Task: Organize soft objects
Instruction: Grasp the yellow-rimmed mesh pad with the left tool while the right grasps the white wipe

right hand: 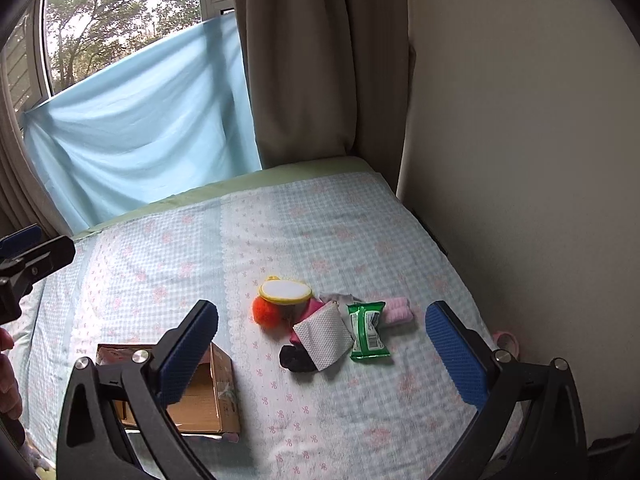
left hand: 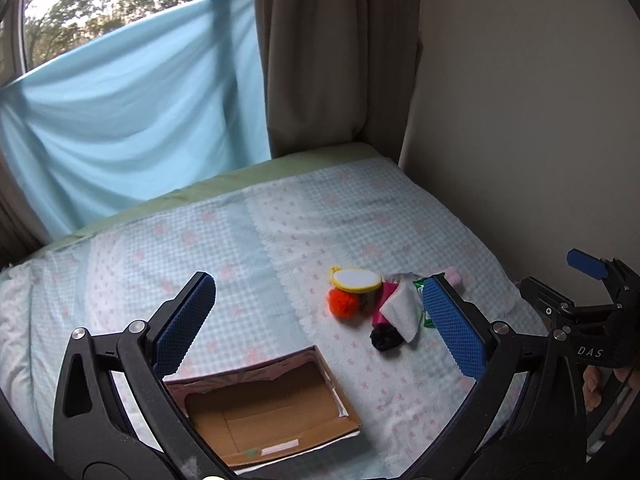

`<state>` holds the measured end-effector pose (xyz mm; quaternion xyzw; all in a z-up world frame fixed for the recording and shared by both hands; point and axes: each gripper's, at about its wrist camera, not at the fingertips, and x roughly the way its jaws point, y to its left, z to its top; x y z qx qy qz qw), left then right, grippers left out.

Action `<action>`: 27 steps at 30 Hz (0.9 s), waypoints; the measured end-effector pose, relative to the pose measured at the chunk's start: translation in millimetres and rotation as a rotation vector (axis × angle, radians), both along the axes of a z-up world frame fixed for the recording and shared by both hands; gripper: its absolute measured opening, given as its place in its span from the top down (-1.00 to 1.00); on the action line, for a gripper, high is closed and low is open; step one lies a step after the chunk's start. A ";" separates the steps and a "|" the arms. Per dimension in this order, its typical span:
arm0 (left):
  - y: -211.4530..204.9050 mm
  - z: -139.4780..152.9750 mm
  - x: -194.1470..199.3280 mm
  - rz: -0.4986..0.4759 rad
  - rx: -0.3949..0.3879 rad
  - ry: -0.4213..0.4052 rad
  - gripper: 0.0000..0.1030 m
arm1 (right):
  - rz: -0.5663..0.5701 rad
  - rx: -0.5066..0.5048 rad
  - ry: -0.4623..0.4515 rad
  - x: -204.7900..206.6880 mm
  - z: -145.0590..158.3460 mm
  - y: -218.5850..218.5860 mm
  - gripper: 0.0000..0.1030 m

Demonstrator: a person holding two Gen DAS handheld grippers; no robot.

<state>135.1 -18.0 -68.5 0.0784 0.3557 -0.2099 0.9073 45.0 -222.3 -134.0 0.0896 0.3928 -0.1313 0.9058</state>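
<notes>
A heap of soft things lies on the bed: a yellow-rimmed white pad (left hand: 357,280) (right hand: 285,292), an orange pompom (left hand: 343,303) (right hand: 267,313), a white mesh cloth (left hand: 402,311) (right hand: 325,335), a dark sock (left hand: 385,340) (right hand: 295,357), a green wipes pack (right hand: 367,332) and pink rolled items (right hand: 397,312). An open, empty cardboard box (left hand: 264,412) (right hand: 218,392) sits nearer, left of the heap. My left gripper (left hand: 320,324) is open above the box and bed. My right gripper (right hand: 322,350) is open above the heap.
The bed has a blue checked cover (left hand: 240,248). A wall (right hand: 520,160) runs along the right side. A blue sheet (left hand: 120,128) and beige curtain (left hand: 320,60) hang at the window behind. A pink ring (right hand: 506,340) lies at the bed's right edge.
</notes>
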 end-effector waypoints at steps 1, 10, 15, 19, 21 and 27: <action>-7.6 -8.7 14.5 -0.029 -0.001 0.028 -0.99 | -0.011 0.019 0.011 4.0 -8.6 -4.4 -1.00; -101.0 -120.1 121.7 -0.220 0.037 0.263 -0.99 | -0.074 0.149 0.117 53.7 -104.0 -36.9 -1.00; -157.5 -194.2 164.8 -0.329 0.115 0.375 -0.99 | -0.117 0.235 0.154 84.5 -160.7 -49.4 -1.00; -201.8 -255.0 190.5 -0.452 0.182 0.471 -0.99 | -0.158 0.304 0.179 101.7 -207.4 -55.1 -1.00; -219.8 -285.6 199.8 -0.503 0.236 0.509 -0.99 | -0.180 0.337 0.193 107.7 -229.1 -56.9 -1.00; -242.5 -354.4 223.3 -0.569 0.339 0.579 -0.99 | -0.219 0.371 0.208 121.4 -277.9 -58.8 -0.91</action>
